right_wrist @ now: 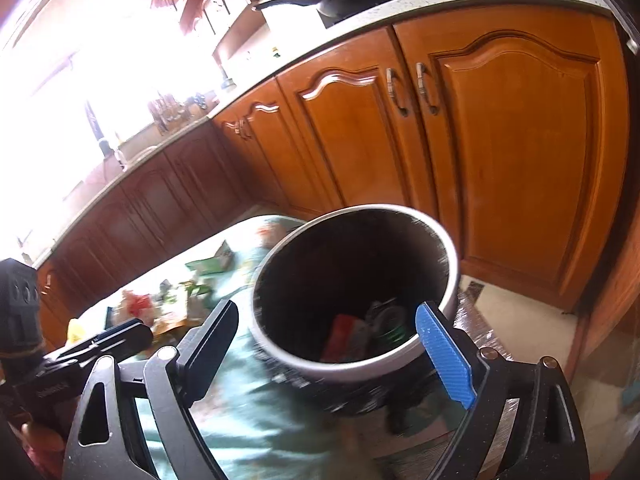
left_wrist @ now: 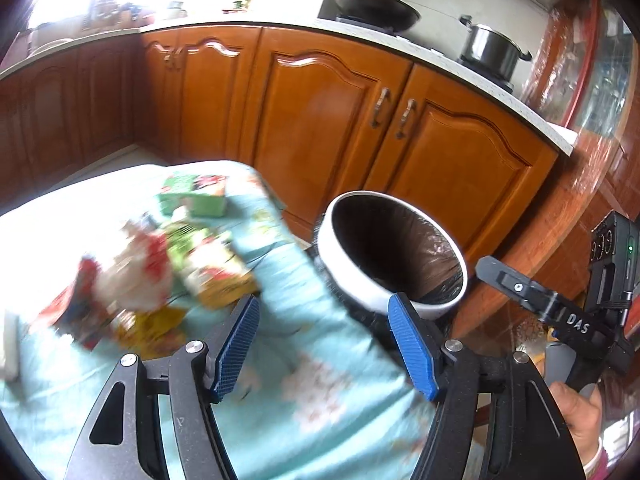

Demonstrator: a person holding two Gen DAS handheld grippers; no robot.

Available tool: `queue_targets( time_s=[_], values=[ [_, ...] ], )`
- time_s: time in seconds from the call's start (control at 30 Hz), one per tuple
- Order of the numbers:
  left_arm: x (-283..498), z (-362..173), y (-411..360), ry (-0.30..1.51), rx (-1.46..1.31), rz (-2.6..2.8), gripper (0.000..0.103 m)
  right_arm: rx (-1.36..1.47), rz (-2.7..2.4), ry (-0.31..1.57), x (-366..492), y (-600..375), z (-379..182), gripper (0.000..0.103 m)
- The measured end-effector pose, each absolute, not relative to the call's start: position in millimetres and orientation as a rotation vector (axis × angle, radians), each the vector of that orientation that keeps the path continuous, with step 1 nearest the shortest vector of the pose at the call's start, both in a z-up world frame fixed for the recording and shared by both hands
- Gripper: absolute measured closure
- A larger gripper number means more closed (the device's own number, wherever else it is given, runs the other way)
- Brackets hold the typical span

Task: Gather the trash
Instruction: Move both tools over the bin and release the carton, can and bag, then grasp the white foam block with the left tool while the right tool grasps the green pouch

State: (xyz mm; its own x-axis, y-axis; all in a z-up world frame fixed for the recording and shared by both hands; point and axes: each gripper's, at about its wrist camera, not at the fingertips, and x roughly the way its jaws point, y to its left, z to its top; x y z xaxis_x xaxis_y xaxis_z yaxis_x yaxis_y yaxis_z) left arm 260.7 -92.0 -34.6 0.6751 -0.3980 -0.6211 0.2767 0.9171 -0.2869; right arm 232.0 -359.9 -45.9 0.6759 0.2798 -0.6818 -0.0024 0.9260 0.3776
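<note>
A white-rimmed trash bin with a dark liner stands beside the table's right edge; in the right wrist view it holds several wrappers. A blurred pile of trash lies on the light blue tablecloth: a green box, a green and yellow carton and red and white wrappers. My left gripper is open and empty above the cloth, right of the pile. My right gripper is open and empty just above the bin's near rim. The pile also shows in the right wrist view.
Orange wooden cabinets with a pale countertop run behind the table. A black wok and a steel pot sit on the stove. The right gripper's body shows at the left wrist view's right side.
</note>
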Motion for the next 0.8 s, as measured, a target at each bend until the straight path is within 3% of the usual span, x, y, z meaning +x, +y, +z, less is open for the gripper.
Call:
queue_targets(
  time_s=[0.8],
  values=[
    [171,-43,43,0.736,-0.281,-0.117,0.036,0.327,0.385,0.907,211,-231,-63,0.009]
  ],
)
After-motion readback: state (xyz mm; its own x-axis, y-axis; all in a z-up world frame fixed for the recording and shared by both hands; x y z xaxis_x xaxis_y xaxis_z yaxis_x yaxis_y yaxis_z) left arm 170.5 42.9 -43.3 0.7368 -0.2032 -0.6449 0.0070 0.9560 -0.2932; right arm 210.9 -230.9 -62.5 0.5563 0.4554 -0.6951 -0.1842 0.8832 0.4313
